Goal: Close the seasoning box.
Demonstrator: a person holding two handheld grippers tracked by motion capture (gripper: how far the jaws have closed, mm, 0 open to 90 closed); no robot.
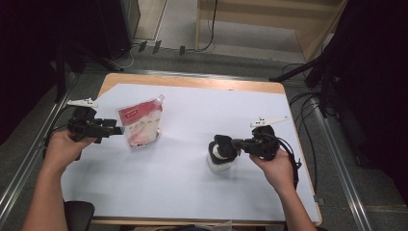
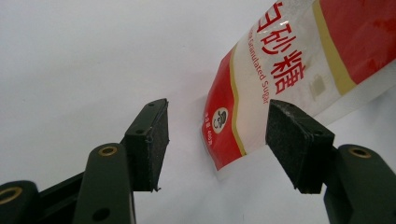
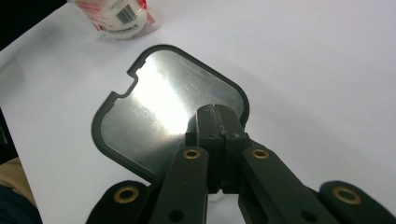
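Observation:
A red and white sugar pouch [image 1: 140, 122] stands at the left of the white table sheet [image 1: 183, 192]. My left gripper [image 1: 117, 130] is level with the pouch at its left side. In the left gripper view its jaws [image 2: 219, 123] stand open, with the pouch's lower corner [image 2: 233, 121] in the gap and both pads clear of it. At the right, my right gripper [image 1: 232, 144] is shut on the black flip lid [image 1: 222, 143] of a white jar [image 1: 219, 164]. The lid [image 3: 154, 112] shows a shiny metal inner face with a black rim, pinched at its edge by the jaws [image 3: 215, 112].
The sheet lies on a wooden table whose edge [image 1: 192, 82] shows at the back. Metal rails run along both sides of the table. Cables [image 1: 308, 125] lie off its right edge. The pouch [image 3: 116, 14] shows far off in the right gripper view.

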